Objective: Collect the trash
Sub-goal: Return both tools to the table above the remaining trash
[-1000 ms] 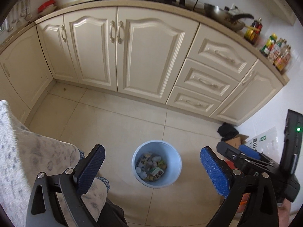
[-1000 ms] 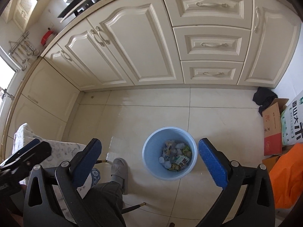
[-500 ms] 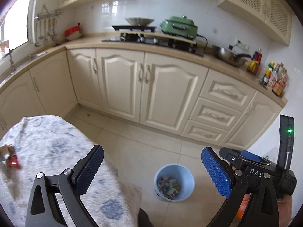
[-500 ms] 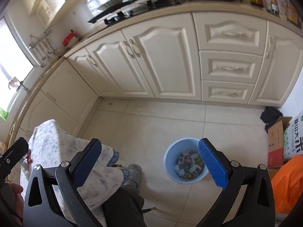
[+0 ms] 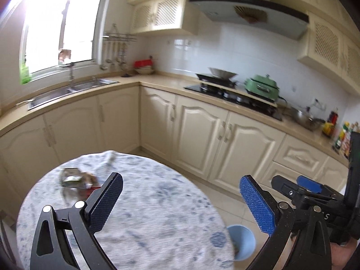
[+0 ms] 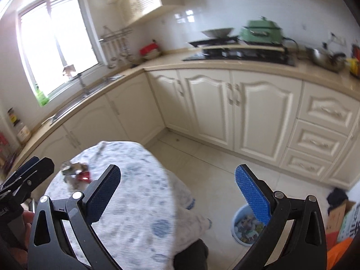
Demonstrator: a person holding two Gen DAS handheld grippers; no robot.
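Kitchen with cream cabinets (image 5: 245,139) across mid frame, round table (image 5: 144,213) under a blue-patterned cloth at lower left. Left gripper (image 5: 180,199) over the table, jaws wide apart, holding nothing. Right gripper (image 6: 177,191) likewise wide open and empty. Trash (image 5: 76,180), blurred wrappers, on the table's far left side. Blue bin (image 6: 241,225) with litter on the floor, lower right, beside the table

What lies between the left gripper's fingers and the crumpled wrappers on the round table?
Only bare blue-patterned tablecloth separates left gripper from crumpled wrappers, per the left wrist view.
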